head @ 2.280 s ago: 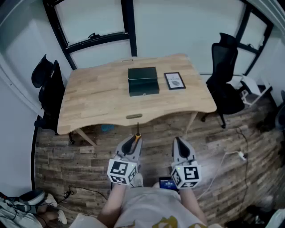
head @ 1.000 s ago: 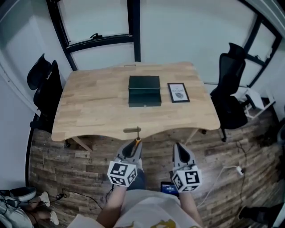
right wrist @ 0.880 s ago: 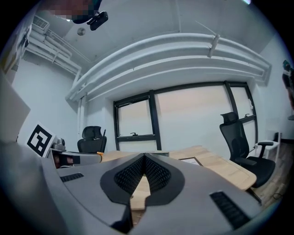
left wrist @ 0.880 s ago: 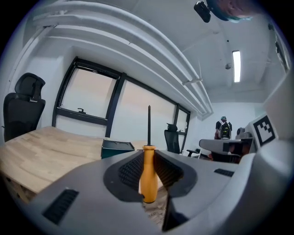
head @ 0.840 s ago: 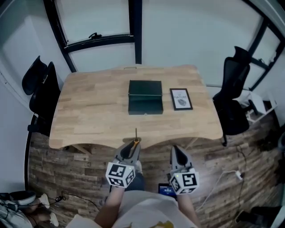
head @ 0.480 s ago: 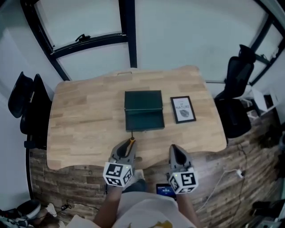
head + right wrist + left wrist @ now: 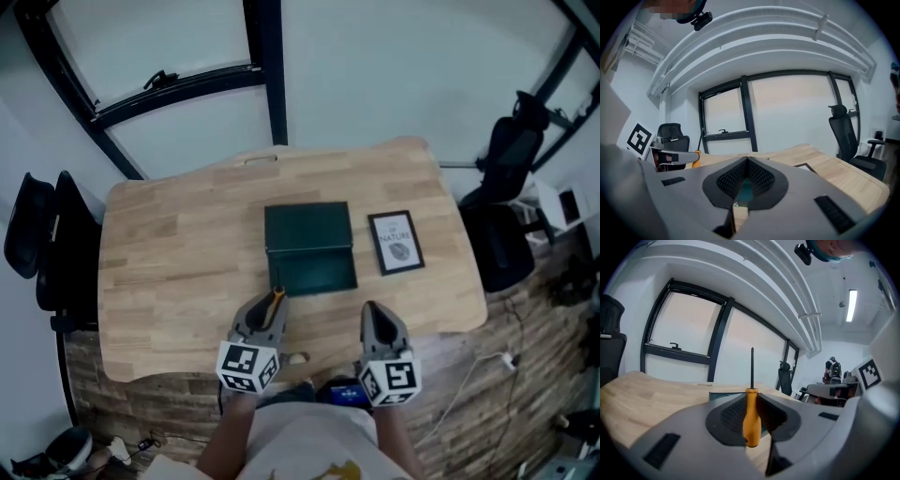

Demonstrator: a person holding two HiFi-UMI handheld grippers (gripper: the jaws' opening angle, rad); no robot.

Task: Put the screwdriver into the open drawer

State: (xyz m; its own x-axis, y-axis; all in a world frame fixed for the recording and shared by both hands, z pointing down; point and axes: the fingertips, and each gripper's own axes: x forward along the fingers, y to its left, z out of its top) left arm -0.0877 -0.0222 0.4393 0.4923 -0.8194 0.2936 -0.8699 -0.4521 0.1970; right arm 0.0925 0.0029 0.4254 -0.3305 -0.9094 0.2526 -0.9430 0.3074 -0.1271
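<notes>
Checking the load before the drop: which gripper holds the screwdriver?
The left gripper, jaws shut on the orange-handled screwdriver; the right gripper is shut on nothing.

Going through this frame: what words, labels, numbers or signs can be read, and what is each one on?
Framed picture on the table: one line of print above a drawing, too small to read.
Marker cubes: black-and-white square patterns only, no words.
Screwdriver and green drawer box: no print visible.

The framed picture (image 7: 395, 241) has unreadably small print; left tongs (image 7: 751, 401) hide most of the drawer (image 7: 725, 396).
</notes>
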